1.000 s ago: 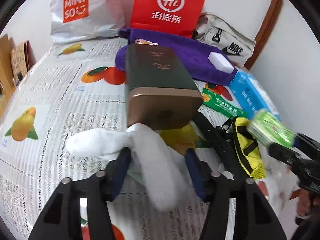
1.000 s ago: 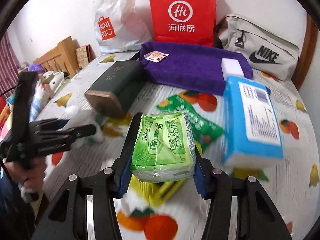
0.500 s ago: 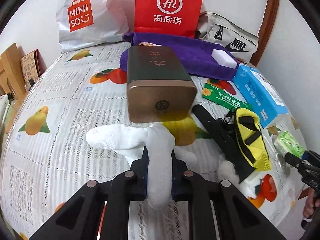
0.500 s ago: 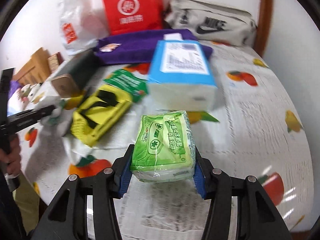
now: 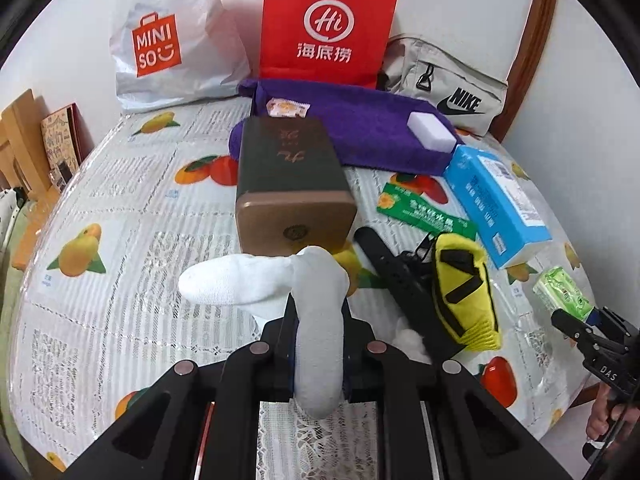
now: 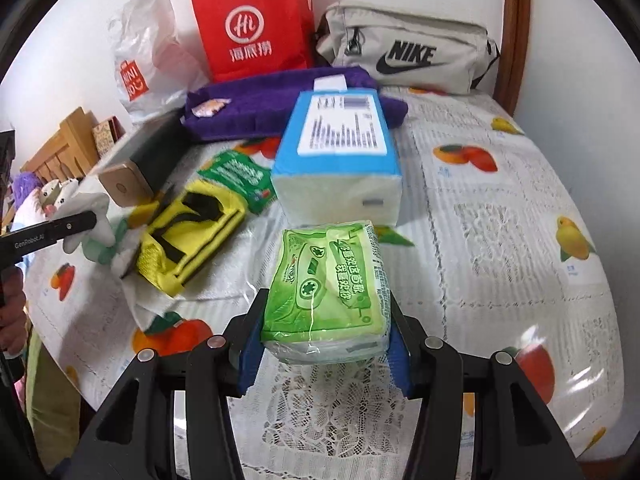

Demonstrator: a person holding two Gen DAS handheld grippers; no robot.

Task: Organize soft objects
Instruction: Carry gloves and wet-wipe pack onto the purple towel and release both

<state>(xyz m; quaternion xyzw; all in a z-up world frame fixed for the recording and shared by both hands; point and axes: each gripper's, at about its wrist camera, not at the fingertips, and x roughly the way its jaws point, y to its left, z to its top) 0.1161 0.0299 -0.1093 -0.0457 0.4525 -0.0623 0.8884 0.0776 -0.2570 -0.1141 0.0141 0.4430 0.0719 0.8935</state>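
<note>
We found the left gripper (image 5: 318, 320) clamped tight on a white sock (image 5: 256, 280); the right gripper (image 6: 324, 320), half spread, gripped a green tissue pack (image 6: 326, 292) above the table (image 6: 500, 216).

A white sock (image 5: 260, 280), a green tissue pack (image 6: 328, 292), a purple towel (image 5: 360, 132) and a fruit-printed tablecloth (image 5: 120, 200) are seen.

A plain white wall (image 5: 460, 12) rises behind a table (image 5: 132, 216) covered with a glossy white cloth printed with fruit and lace squares. A curved brown wooden frame (image 5: 538, 56) runs up the wall at the right. At the far left stands light wooden furniture (image 6: 68, 140). Daylight glints off the cloth
</note>
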